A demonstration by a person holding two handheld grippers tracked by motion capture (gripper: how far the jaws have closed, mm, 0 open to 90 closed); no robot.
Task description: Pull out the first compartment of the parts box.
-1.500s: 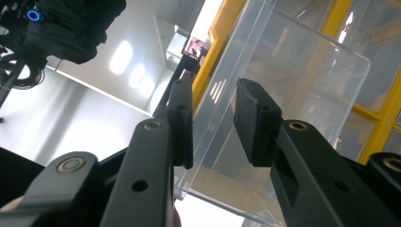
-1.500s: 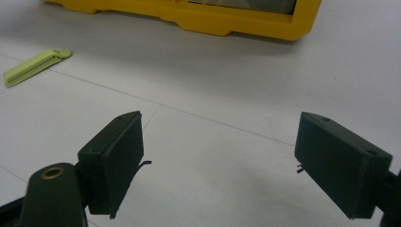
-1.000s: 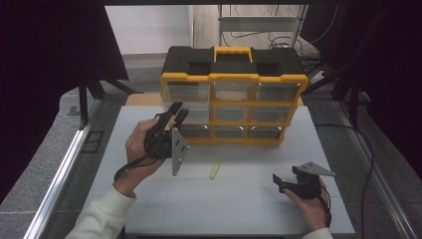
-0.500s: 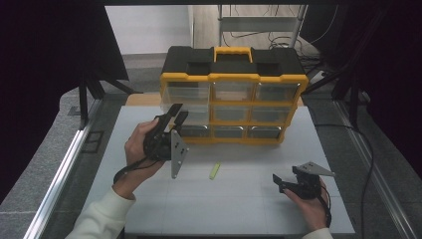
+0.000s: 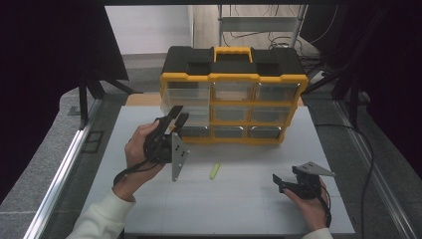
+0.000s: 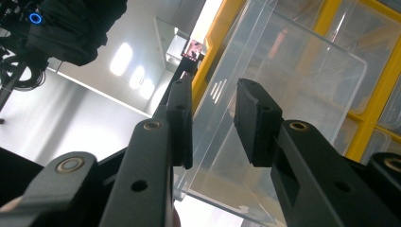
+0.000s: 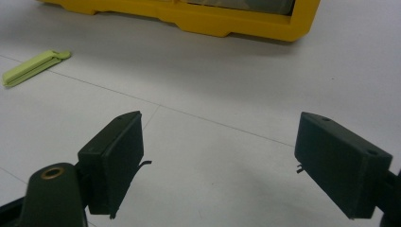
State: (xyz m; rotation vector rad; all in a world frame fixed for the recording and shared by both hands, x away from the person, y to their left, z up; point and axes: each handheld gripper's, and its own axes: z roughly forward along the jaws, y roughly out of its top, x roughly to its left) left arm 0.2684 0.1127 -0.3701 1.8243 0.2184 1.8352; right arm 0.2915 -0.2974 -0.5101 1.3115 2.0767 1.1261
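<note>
A yellow and black drawer organizer (image 5: 233, 77) stands at the back of the white table (image 5: 239, 211). Its top-left clear drawer (image 5: 186, 94) sits pulled out toward me. My left gripper (image 5: 178, 115) is raised at that drawer's lower front, rolled on its side. In the left gripper view the clear drawer (image 6: 302, 90) lies just beyond and partly between the jaws of my left gripper (image 6: 215, 118), with a gap showing between the pads. My right gripper (image 5: 279, 183) rests low at the front right, and in its own view the right gripper (image 7: 217, 156) is open over bare table.
A small light-green clip (image 5: 214, 171) lies flat on the table between the two hands, also seen as the green clip (image 7: 33, 67) in the right gripper view. The organizer's yellow base (image 7: 213, 21) runs along the far side. Metal rails border the table's left and right.
</note>
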